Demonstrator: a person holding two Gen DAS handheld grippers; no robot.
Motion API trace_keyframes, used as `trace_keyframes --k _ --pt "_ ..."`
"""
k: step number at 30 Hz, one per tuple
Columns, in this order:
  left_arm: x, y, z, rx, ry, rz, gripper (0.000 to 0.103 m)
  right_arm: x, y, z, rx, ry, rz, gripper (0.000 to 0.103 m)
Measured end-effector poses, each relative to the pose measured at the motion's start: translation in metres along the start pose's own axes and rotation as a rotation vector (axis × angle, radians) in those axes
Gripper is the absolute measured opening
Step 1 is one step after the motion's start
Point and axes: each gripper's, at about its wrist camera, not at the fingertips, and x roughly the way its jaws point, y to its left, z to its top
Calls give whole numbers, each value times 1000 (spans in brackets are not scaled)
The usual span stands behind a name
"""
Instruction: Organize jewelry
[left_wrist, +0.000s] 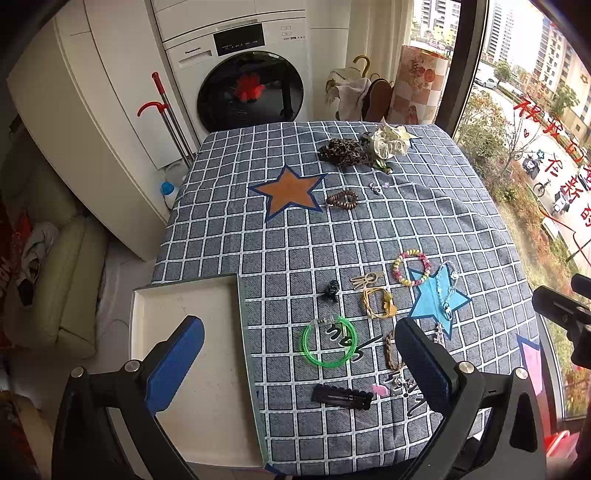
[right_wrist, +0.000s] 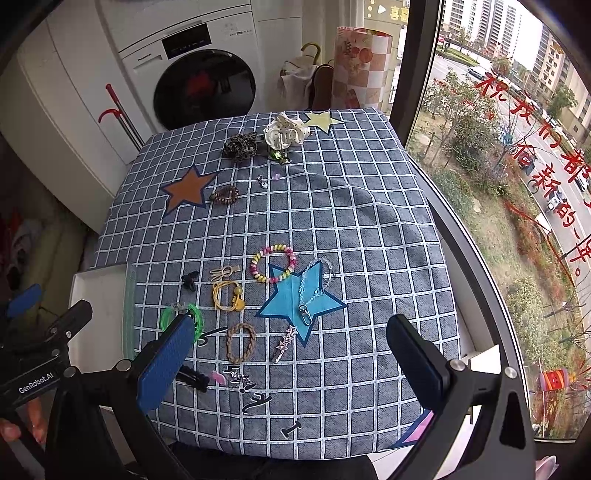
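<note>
Starting pickup | left gripper (left_wrist: 301, 363) and right gripper (right_wrist: 291, 363) jaws wide, empty | green bangle (left_wrist: 330, 341) beside white tray (left_wrist: 184, 306): straddle rim, lift level, lower inside tray

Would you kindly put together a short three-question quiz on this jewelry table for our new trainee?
1. True or false: the white tray already holds jewelry.
2. Which item lies on the blue star? A) green bangle B) clear beaded chain C) brown braided band
3. Fill in: the left gripper and right gripper both hover with jaws ____.

Key: 1 false, the tray shows nothing in it; 2 B; 3 open, holding nothing.
</note>
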Motion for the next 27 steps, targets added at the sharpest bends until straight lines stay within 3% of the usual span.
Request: trace_keyframes --k 7,20,21,26,27 --pt "45 7 -2 -29 109 -46 103 31 -12 -1 46 91 13 103" --pt "149 -19 11 59 212 -77 103 144 -42 -11 152 322 -18 103" --pt "155 -22 12 67 211 -80 99 153 -43 -10 161 330 -20 103" --pt "188 -28 17 76 236 -96 99 196 -43 -3 174 364 -32 103" --pt "193 -28 17 78 240 -96 93 202 -42 -3 174 364 -33 102"
